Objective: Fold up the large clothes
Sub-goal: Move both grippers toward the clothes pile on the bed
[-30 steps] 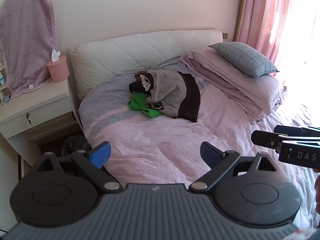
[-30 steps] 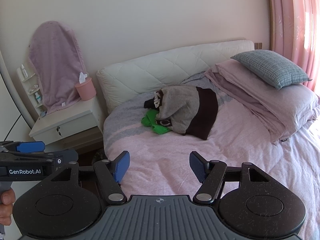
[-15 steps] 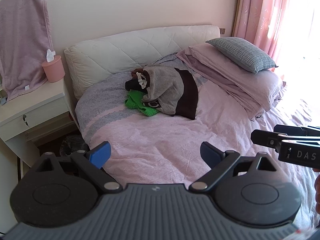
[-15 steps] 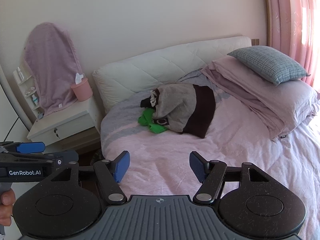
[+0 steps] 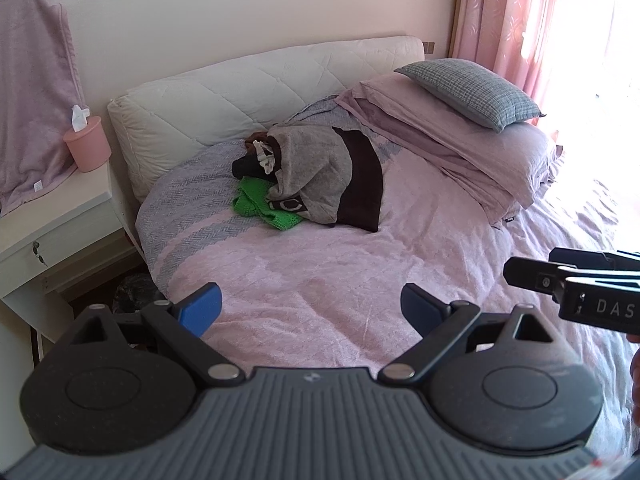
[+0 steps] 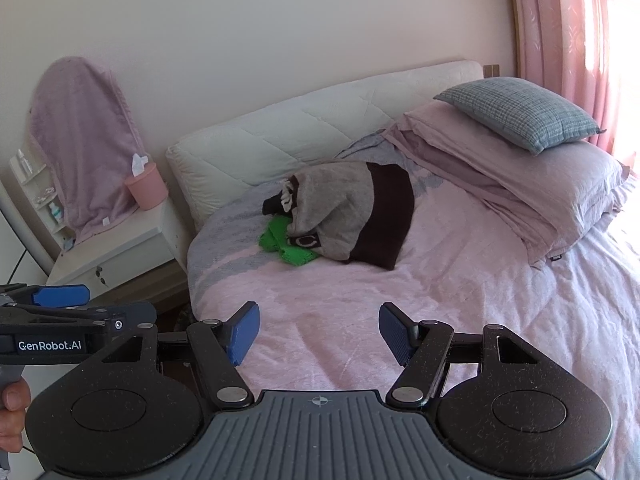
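Two tongs hover above the near edge of a bed (image 5: 340, 280), both spread wide and holding nothing. At far left, a mauve towel (image 5: 28, 92) hangs against the wall, its lower edge draped onto a white nightstand (image 5: 52, 216); a pink tissue holder (image 5: 88, 146) stands on the nightstand just beside the towel. Left tongs (image 5: 310, 310): blue-padded tips well apart, pink bedspread visible between them. A white quilted headboard (image 5: 248, 96) runs along the wall behind the bed. The clothes pile (image 5: 316, 178) lies on the bedspread near the headboard, well apart from both tongs: a grey and dark brown garment (image 6: 352, 216) is heaped on top, a bright green knit (image 6: 286, 246) protrudes from beneath its left edge, and a small black item with a white trim sits at the upper left of the heap. Right of the pile, folded mauve bedding (image 6: 500, 184) is stacked with a grey checked pillow (image 6: 520, 114) resting on top. Right tongs (image 6: 318, 334): tips likewise wide, over bare bedspread; in the left wrist view their dark body (image 5: 580, 288) enters from the right edge. Pink curtains (image 6: 560, 20) hang at far right.
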Motion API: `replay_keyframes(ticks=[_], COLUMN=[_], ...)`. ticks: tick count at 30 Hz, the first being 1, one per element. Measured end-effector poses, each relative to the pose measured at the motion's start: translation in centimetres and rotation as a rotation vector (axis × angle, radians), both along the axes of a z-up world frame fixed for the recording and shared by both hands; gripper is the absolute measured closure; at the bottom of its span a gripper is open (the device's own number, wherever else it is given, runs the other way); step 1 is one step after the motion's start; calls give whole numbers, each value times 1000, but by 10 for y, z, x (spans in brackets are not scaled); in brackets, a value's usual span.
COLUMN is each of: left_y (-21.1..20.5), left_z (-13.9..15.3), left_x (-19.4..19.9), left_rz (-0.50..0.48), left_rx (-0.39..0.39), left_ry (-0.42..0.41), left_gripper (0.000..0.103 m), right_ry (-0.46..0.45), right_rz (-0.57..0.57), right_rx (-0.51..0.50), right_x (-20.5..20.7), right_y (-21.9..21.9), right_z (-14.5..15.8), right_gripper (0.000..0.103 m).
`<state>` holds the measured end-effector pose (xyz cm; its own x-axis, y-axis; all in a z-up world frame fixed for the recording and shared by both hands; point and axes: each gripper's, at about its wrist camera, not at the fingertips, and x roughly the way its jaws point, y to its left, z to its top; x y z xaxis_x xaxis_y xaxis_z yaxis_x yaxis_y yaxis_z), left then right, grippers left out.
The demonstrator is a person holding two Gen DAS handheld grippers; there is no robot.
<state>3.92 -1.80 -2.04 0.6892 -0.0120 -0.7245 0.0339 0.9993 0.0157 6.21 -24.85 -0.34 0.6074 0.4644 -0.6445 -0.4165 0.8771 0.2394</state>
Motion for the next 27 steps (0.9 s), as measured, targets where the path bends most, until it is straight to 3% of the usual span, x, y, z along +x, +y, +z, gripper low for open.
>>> replay_keyframes(ticks=[14, 22, 27], left_y=[11, 57, 98], left_z=[-16, -44, -62], left_x=[51, 122, 179], left_rz=[-75, -117, -133], left_rx=[-8, -12, -5], left_ry=[45, 89, 121], left_gripper=[9, 9, 9], right_ry=[13, 45, 75], right_rz=[-71, -97, -107], right_rx=[20, 34, -30], right_x=[25, 71, 113], right_y=[3, 39, 88], right_z=[-11, -30, -50], right_gripper=[40, 40, 40])
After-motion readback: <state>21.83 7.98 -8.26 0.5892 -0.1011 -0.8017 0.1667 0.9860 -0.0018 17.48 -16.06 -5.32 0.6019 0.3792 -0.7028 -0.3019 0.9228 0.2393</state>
